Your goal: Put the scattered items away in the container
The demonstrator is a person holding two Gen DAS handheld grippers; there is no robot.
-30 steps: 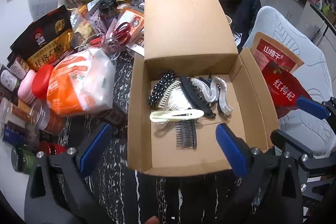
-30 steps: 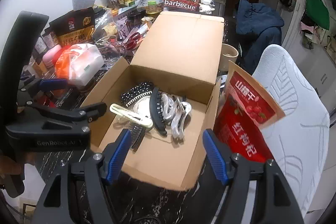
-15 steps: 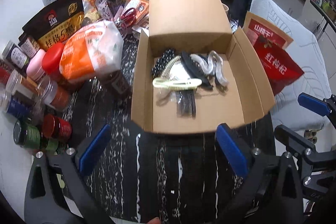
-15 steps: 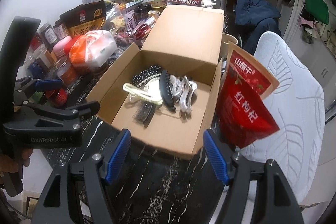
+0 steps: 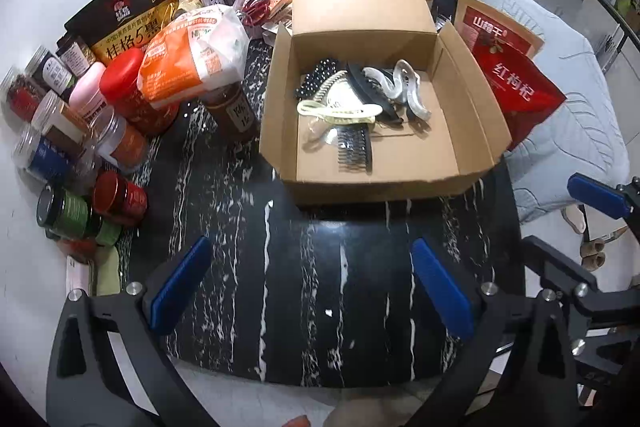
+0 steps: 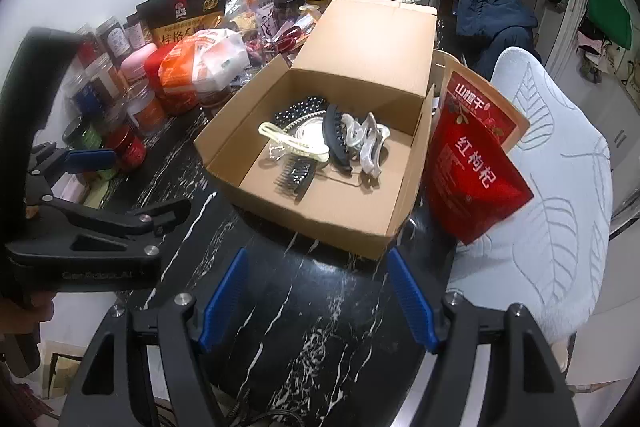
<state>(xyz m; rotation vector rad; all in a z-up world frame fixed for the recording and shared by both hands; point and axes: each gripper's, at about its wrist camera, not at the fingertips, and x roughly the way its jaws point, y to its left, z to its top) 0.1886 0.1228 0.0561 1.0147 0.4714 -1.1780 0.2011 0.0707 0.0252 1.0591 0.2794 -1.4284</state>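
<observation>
An open cardboard box [image 5: 472,107] stands on the black marble table [image 5: 320,307]; it also shows in the right wrist view [image 6: 320,215]. Inside lie several hair clips: a cream clip [image 5: 340,111], a black comb [image 5: 354,149], a black claw clip [image 5: 368,87], a clear claw clip [image 5: 408,91] and a dotted black clip [image 5: 316,79]. The comb [image 6: 294,177] and cream clip [image 6: 292,143] show in the right wrist view too. My left gripper [image 5: 308,291] is open and empty, well back from the box. My right gripper [image 6: 318,295] is open and empty, near the box's front corner.
Jars, spice bottles [image 5: 60,131] and snack bags [image 5: 192,55] crowd the table left of the box. A red pouch [image 6: 476,163] leans on the box's right side. A white chair [image 6: 560,187] stands to the right. The left gripper's body [image 6: 80,227] shows at left.
Both grippers have pulled back from the box toward the table's near edge. The box and clips have not moved. Both grippers stay open.
</observation>
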